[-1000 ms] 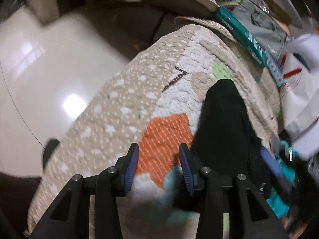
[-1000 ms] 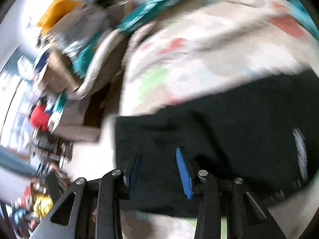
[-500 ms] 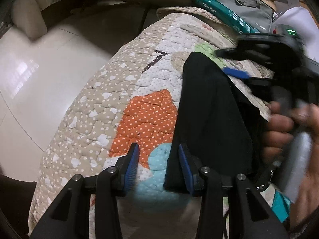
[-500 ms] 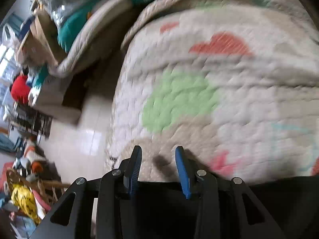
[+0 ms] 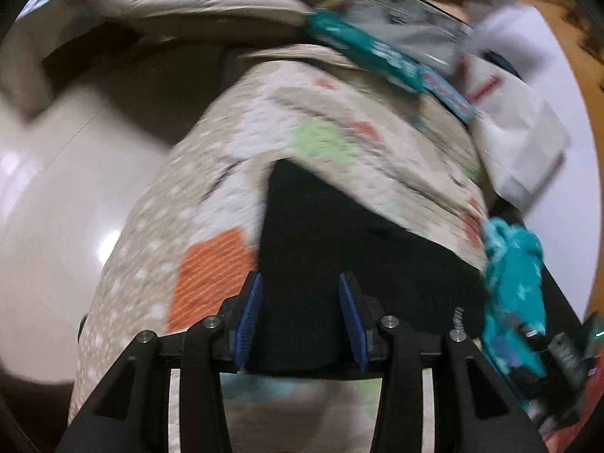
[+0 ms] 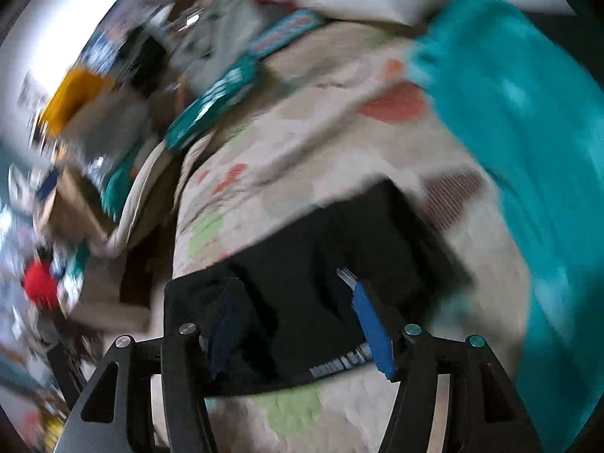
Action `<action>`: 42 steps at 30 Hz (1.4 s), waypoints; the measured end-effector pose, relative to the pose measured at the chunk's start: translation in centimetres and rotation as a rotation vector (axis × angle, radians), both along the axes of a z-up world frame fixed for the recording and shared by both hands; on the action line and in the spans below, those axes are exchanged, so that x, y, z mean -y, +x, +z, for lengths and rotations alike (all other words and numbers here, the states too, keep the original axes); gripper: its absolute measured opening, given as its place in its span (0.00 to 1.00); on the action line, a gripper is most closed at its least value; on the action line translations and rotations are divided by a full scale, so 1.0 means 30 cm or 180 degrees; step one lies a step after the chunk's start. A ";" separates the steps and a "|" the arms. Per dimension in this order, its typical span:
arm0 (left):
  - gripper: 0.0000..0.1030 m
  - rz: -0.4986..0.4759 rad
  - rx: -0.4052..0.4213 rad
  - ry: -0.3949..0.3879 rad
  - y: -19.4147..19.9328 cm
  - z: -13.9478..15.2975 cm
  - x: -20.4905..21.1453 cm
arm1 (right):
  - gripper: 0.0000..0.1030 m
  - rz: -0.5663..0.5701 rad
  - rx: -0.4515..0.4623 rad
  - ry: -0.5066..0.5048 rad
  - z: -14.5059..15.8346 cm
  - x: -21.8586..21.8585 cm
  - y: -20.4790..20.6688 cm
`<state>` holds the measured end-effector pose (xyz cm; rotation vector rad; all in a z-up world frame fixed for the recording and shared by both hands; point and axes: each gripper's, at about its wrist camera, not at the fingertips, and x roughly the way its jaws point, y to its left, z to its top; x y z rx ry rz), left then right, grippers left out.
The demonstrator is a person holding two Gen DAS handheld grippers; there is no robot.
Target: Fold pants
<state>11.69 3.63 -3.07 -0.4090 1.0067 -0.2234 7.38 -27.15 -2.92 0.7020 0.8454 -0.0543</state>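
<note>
The black pants [image 5: 339, 249] lie folded into a flat rectangle on the patchwork quilt [image 5: 211, 196]. My left gripper [image 5: 302, 313] is open, with its blue pads to either side of the pants' near edge and nothing between them gripped. In the right wrist view the same black pants [image 6: 339, 249] lie in front of my right gripper [image 6: 298, 317], which is open just above the near part of the cloth. Both views are blurred by motion.
A teal garment [image 6: 528, 151] lies on the quilt to the right, also in the left wrist view [image 5: 513, 264]. A teal box [image 5: 366, 56], a grey bag [image 5: 407, 11] and white bags [image 5: 521, 120] crowd the far edge. The shiny floor [image 5: 56, 204] drops off left.
Both grippers have swung back over the folded pants. The right gripper, which was out past the pants' far edge over the quilt, now hovers above the pants, its jaws wider apart.
</note>
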 end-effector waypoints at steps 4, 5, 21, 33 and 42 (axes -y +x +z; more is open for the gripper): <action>0.49 -0.0675 0.0018 0.0399 0.066 0.091 0.176 | 0.63 -0.0204 -0.0208 0.0348 -0.109 0.053 -0.048; 0.51 -0.0803 0.0028 0.0502 0.084 0.106 0.222 | 0.63 -0.0215 -0.0236 0.0387 -0.131 0.063 -0.054; 0.56 -0.2293 -0.0270 0.0865 0.381 -0.067 1.052 | 0.63 -0.0613 -0.0248 0.0684 -0.288 0.105 -0.034; 0.58 -0.2911 -0.0389 0.1337 0.387 -0.214 1.191 | 0.65 -0.0645 -0.0184 0.0458 -0.281 0.091 0.025; 0.15 -0.2871 -0.0147 0.1249 0.352 -0.111 1.111 | 0.31 -0.0441 -0.0241 0.0205 -0.229 0.085 0.080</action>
